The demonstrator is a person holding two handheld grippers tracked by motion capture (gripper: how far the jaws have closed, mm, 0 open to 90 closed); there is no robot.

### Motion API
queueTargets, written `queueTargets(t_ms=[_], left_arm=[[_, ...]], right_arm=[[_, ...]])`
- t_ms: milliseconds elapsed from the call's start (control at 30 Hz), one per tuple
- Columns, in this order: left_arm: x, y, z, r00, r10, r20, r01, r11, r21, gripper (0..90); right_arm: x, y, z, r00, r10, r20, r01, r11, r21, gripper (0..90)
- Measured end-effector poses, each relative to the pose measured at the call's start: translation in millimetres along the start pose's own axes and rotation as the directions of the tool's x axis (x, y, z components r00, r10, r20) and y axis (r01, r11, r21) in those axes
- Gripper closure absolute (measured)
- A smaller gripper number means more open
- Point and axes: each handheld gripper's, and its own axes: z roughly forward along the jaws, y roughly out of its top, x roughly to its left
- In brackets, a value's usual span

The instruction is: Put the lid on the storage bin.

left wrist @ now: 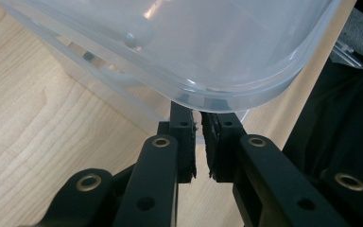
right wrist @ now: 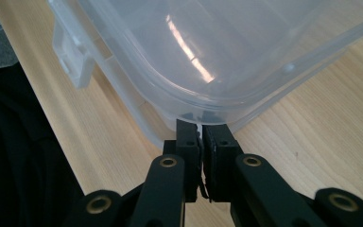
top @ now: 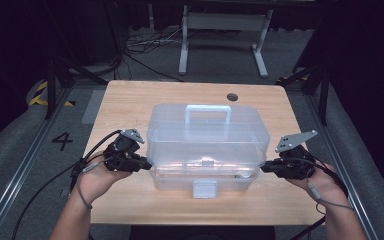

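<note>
I have a clear plastic box point(top: 207, 145) sitting in the middle of the wooden table point(top: 130, 100), and I am working on it from both ends at once. Its lid point(top: 207, 122) carries a pale handle point(top: 208, 114) on top, and a white latch point(top: 204, 189) hangs at the front edge facing me.

My left gripper point(top: 147, 164) sits at the box's left end, low down by the seam where the lid meets the base. In the left gripper view, the jaws are nearly together, with a thin gap between the pads point(left wrist: 185, 142). Their tips reach just under the overhanging rim of the lid point(left wrist: 227, 97). I cannot tell from here whether the plastic edge is actually nipped between the pads or merely lies above them.

My right gripper point(top: 265, 167) mirrors that at the box's right end, at about the same height. In the right gripper view, its jaws are clenched almost flush, the tips tucked up against the rim of the lid point(right wrist: 203, 111) just ahead of them. The same doubt holds: the lip is touching or very near the tips, but a firm pinch is not plain.

From the right gripper, the latch point(right wrist: 73, 56) lies ahead and to the left along the box's front side. Bare wood runs on either side of both grippers.
</note>
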Motion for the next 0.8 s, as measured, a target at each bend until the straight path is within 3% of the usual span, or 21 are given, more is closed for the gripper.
queueTargets(t_ms=[567,800], left_arm=[[-0.9,0.3,9.0,0.9999,-0.006,0.013,0.005,0.9970,0.077,82.7],[-1.0,0.1,9.4,0.9999,-0.003,0.012,0.002,0.9964,0.085,82.6]], right_arm=[[0.6,-0.9,9.2,0.9998,-0.011,-0.014,0.012,0.998,0.061,85.7],[0.8,-1.3,11.3,0.9996,-0.012,-0.024,0.014,0.997,0.075,85.0]])
